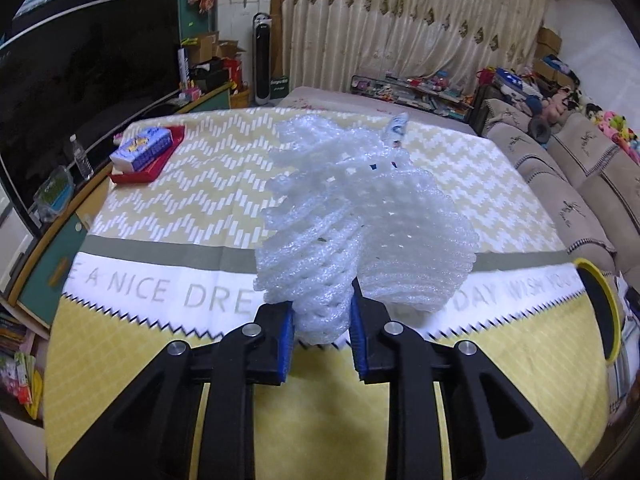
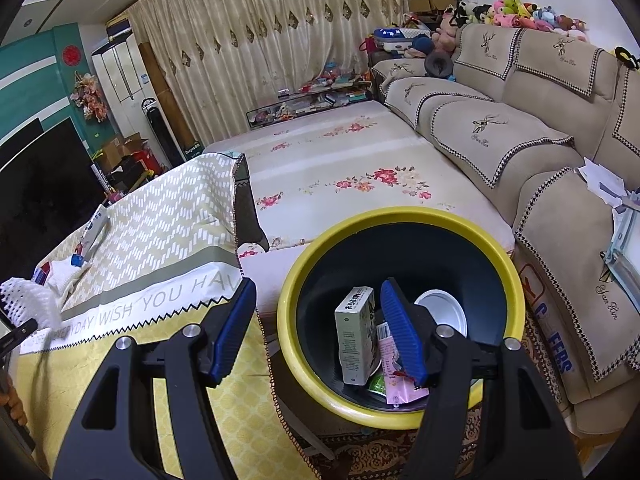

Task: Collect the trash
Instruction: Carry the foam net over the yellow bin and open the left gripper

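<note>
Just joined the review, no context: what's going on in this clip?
A person with a handheld gripper in each hand is collecting trash. The left gripper is shut on a bunch of white foam netting, held above the yellow tablecloth. The right gripper is open and empty, poised over the yellow-rimmed bin, which already holds a small carton and wrappers. The netting isn't binned yet.

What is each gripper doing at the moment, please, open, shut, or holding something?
Left gripper: shut on the white foam netting, above the tablecloth.
Right gripper: open and empty, hanging over the yellow-rimmed trash bin.
</note>
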Action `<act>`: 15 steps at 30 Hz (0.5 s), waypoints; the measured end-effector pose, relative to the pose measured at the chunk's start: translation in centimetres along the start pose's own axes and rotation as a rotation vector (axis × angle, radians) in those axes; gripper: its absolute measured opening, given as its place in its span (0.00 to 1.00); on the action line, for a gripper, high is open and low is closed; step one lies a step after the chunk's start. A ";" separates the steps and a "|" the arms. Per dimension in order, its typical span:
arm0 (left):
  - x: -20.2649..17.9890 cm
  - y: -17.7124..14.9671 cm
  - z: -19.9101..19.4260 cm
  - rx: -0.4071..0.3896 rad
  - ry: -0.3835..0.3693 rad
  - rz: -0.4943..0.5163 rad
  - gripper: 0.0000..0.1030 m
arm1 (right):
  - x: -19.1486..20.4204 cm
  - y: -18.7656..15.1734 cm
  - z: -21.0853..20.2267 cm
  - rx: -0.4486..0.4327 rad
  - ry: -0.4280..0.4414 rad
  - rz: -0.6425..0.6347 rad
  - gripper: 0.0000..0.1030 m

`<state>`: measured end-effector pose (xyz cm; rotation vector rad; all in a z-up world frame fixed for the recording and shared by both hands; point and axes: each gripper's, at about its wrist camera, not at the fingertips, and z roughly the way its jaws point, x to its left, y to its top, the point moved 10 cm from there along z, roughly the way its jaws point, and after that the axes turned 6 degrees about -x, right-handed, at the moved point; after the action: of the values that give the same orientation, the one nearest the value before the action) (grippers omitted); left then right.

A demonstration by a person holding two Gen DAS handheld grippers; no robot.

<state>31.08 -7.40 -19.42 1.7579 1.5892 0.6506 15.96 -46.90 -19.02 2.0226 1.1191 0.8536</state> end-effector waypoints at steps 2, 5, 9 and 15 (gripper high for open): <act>-0.9 0.0 -1.5 -0.013 -0.022 0.018 0.23 | 0.1 0.1 -0.2 -0.003 0.003 -0.002 0.60; -2.9 0.2 -3.6 -0.036 -0.064 0.045 0.23 | 0.2 0.3 -0.7 -0.013 0.006 -0.008 0.60; -6.5 0.8 -5.7 -0.067 -0.120 0.092 0.23 | 0.0 1.0 -1.8 -0.036 0.004 -0.024 0.60; -14.4 1.3 -7.2 -0.080 -0.237 0.161 0.23 | -2.0 2.6 -4.4 -0.087 -0.021 -0.042 0.60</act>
<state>24.62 -20.58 -12.73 1.8412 1.2563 0.5488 12.84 -48.66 -14.94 1.9256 1.0905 0.8436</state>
